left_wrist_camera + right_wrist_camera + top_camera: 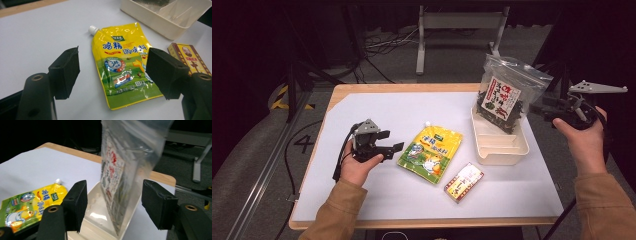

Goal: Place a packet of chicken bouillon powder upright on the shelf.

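Left forearm comes in from the bottom edge, sleeve tan, hand wrapped around the left gripper (387, 141) low over the table, its nose aimed to the right and its jaws spread wide with nothing pressed between them. Over on the far side, the right hand grips the right gripper (537, 109) held higher, pointing left, jaws likewise standing wide apart, pads bare.

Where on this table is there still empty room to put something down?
Free: the white sheet behind the yellow pouch, left of the cream tray, and the strip in front of the red box. Crowded: pouch, box and tray, with the seaweed bag in it.
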